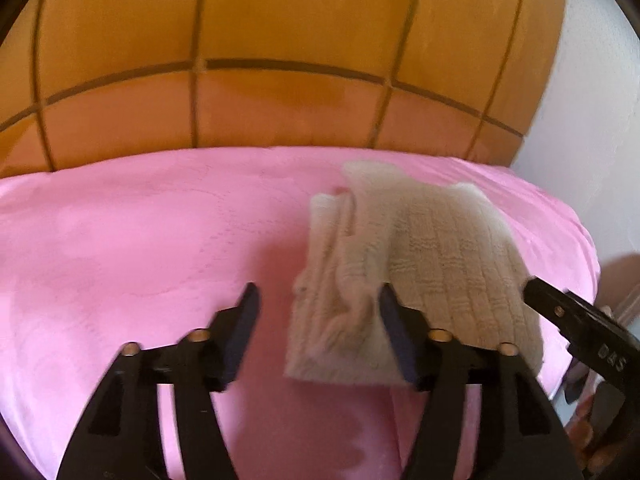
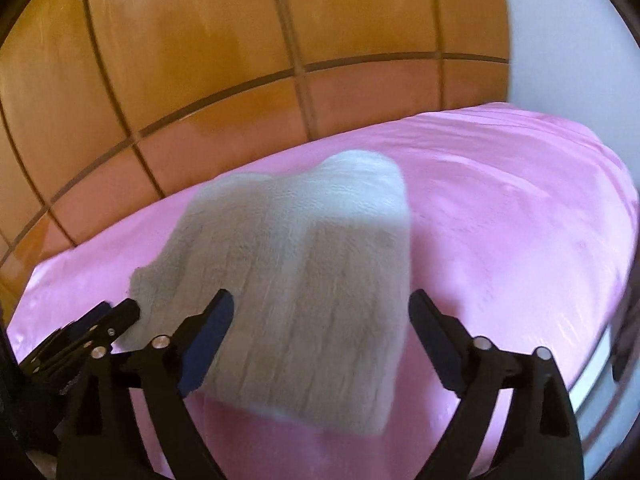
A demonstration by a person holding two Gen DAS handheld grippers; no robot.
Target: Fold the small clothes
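A small folded cream knit garment lies on the pink bedsheet. My left gripper hovers open over the garment's rumpled left edge; its right finger overlaps the cloth and its left finger stands over bare sheet. Neither pad presses on the fabric. In the right wrist view the same garment fills the middle, and my right gripper stands wide open above its near part, nothing pinched. The right gripper's tip shows at the garment's right edge, and the left gripper's tip at its left.
A wooden panelled headboard rises behind the bed. A white wall stands to the right, where the mattress edge drops off. Bare pink sheet stretches to the left of the garment.
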